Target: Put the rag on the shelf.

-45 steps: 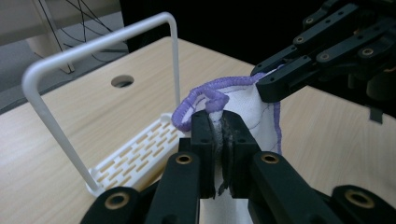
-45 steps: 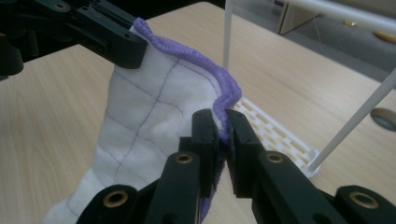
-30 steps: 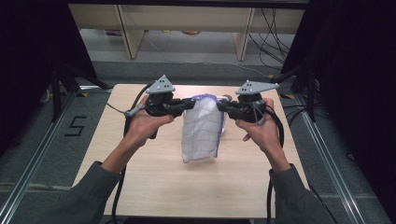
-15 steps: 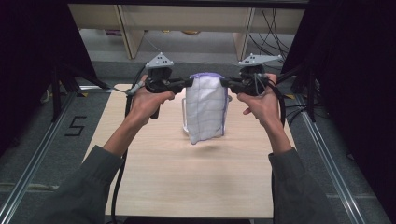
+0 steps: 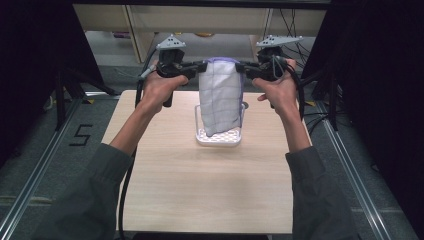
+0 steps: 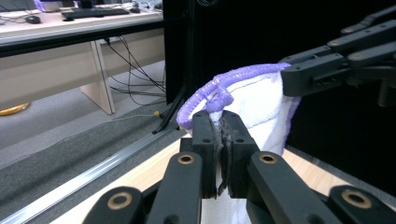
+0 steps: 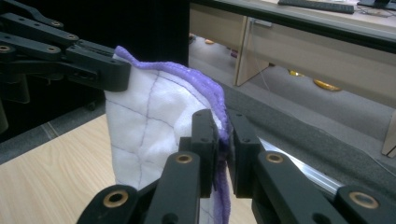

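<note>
The high view is evenly lit from above, with dark black sides. Both gripper views are dim and a little soft; the near jaws look blurred.

**White quilt, purple trim**

The cloth (image 5: pixel 220 97) is white, crossed by thin dark stitched lines in a grid, with a purple edging. The rack (image 5: pixel 218 136) is white with dotted holes. The table (image 5: pixel 200 190) is pale wood. Both grippers' jaws are black with brass-coloured rivets.
</note>
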Demonstrator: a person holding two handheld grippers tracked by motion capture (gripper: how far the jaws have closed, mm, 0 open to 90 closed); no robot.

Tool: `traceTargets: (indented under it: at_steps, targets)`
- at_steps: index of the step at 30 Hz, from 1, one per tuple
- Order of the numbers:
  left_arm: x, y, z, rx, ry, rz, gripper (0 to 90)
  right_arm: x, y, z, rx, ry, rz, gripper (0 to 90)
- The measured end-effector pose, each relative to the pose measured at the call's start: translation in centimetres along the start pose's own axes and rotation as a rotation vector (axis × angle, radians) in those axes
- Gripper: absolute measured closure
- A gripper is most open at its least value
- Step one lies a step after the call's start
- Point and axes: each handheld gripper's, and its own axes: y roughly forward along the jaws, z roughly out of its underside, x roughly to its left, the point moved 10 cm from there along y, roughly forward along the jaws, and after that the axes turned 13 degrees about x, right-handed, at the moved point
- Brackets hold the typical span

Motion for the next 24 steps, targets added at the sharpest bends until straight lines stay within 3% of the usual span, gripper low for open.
traceTargets:
  at_steps: [5, 9, 16, 24]
  targets:
    - [1.4, 1.0, -1.0, -0.053, -0.041, -0.016, 85.1, -0.5, 0.7, -0.8, 0.002, 0.032, 0.006, 82.9]
    - [3.0, 3.1, -0.4, -0.06, -0.087, -0.025, 85.0, -1.5, 2.2, -0.9, 0.017, 0.053, 0.027, 82.8]
    - [4.7, 6.4, 1.4, -0.016, -0.121, -0.037, 84.7, -3.6, 5.7, 0.1, 0.067, 0.082, 0.075, 82.5]
    - [5.6, 8.5, 3.5, 0.024, -0.163, -0.028, 84.0, -5.3, 8.7, 1.9, 0.125, 0.143, 0.101, 82.0]
